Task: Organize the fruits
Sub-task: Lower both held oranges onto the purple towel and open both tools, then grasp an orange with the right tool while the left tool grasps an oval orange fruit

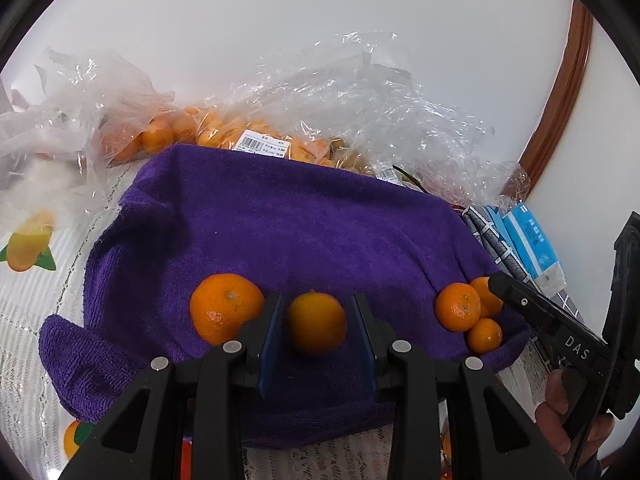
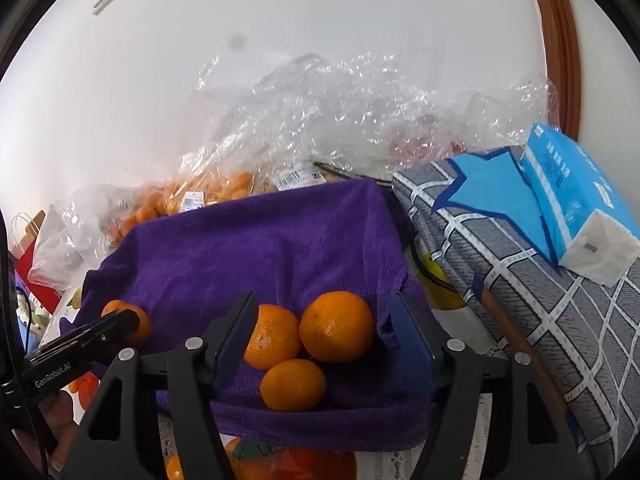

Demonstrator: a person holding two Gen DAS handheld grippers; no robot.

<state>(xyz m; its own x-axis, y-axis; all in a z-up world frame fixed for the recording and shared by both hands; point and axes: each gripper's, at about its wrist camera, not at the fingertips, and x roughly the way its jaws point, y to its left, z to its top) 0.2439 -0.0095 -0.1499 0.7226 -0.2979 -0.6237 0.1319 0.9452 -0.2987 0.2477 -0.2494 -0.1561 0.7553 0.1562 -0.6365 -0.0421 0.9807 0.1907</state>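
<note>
A purple towel (image 1: 304, 232) serves as the landmark. At its left front, a large orange (image 1: 224, 307) is seen. Just right of that, a smaller orange (image 1: 317, 323) is clamped between the narrowly set pads of the left gripper (image 1: 317, 336). At the towel's right front, three oranges (image 2: 304, 350) are clustered, framed by the widely spread right gripper (image 2: 324, 344) without contact.

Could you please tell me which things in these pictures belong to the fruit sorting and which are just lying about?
Job: small orange between the left gripper pads; larger orange; three oranges at the right gripper; purple towel; bagged oranges.

Lying about: tissue pack, grey checked cloth, red bag.
</note>
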